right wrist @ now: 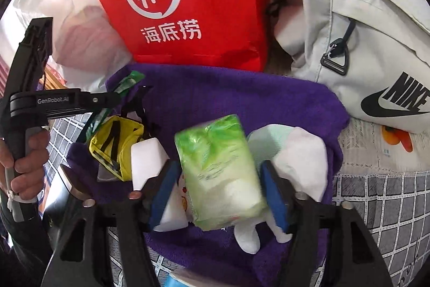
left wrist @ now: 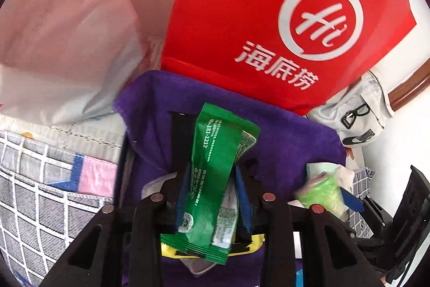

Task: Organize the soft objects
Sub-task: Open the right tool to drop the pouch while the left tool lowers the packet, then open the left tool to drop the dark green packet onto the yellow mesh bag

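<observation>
My left gripper (left wrist: pixel 212 195) is shut on a green snack packet (left wrist: pixel 215 168) and holds it above a purple towel (left wrist: pixel 282 125). A yellow pouch (left wrist: pixel 250 244) lies under it. In the right wrist view, a pale green tissue pack (right wrist: pixel 217 171) sits between the blue pads of my right gripper (right wrist: pixel 217 195), whose jaws stand wide with gaps on both sides. The pack looks blurred. White soft items (right wrist: pixel 301 160) and the yellow pouch (right wrist: pixel 115 144) lie on the purple towel (right wrist: pixel 228 96). The left gripper (right wrist: pixel 118 96) shows at the left of that view.
A red paper bag (left wrist: pixel 255 18) stands behind the towel, also in the right wrist view (right wrist: pixel 182 4). A grey Nike bag (right wrist: pixel 362 45) lies at the right. A white plastic bag (left wrist: pixel 61 45) lies at the left. A grey checked bedsheet (left wrist: pixel 40 192) is underneath.
</observation>
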`<act>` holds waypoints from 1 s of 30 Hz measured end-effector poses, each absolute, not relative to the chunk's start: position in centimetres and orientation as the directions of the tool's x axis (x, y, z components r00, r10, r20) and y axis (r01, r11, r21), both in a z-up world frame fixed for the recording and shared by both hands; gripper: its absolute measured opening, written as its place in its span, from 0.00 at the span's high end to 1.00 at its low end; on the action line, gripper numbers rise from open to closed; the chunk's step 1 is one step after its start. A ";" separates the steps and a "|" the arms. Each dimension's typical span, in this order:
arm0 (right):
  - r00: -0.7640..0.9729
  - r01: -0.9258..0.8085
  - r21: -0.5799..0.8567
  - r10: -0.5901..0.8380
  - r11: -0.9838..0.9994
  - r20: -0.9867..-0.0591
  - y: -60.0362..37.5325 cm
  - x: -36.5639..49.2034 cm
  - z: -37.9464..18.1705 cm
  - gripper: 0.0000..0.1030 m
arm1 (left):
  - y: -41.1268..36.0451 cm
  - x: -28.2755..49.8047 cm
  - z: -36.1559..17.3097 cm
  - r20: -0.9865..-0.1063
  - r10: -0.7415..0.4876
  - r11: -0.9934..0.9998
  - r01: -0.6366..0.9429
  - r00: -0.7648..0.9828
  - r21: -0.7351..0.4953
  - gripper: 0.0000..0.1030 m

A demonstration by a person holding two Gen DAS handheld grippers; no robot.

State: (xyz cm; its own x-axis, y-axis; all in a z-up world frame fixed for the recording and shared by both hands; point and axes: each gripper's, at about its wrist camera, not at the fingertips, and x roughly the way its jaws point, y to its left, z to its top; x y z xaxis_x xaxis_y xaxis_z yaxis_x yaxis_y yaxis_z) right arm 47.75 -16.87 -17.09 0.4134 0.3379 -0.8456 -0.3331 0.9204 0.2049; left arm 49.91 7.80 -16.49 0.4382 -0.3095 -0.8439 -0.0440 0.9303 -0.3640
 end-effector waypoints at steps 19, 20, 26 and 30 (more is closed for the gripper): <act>0.516 -0.337 0.211 0.368 0.917 -0.773 -17.0 45.8 -12.7 0.25 | 6.9 47.1 -14.1 -0.827 -0.277 0.946 -0.010 0.489 -0.323 0.44; 0.523 -0.349 0.207 0.373 0.914 -0.767 -16.7 45.5 -12.3 0.25 | 6.7 46.4 -13.6 -0.823 -0.259 0.953 -0.006 0.505 -0.304 0.44; 0.569 -0.375 0.149 0.354 0.915 -0.742 -15.1 42.7 -10.2 0.25 | 6.6 42.8 -11.7 -0.830 -0.190 0.974 -0.009 0.525 -0.228 0.44; 0.555 -0.382 0.187 0.386 0.905 -0.737 -15.2 40.1 -9.4 0.25 | 6.9 39.4 -10.5 -0.822 -0.185 0.973 -0.017 0.538 -0.230 0.44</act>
State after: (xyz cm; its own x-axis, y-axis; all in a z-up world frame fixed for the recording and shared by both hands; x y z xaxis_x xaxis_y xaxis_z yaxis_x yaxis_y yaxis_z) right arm 40.12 -15.20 -9.43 0.5548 0.3864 -0.7368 -0.3820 0.9050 0.1870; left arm 39.43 6.95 -10.53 0.5381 -0.1851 -0.8223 -0.0173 0.9730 -0.2303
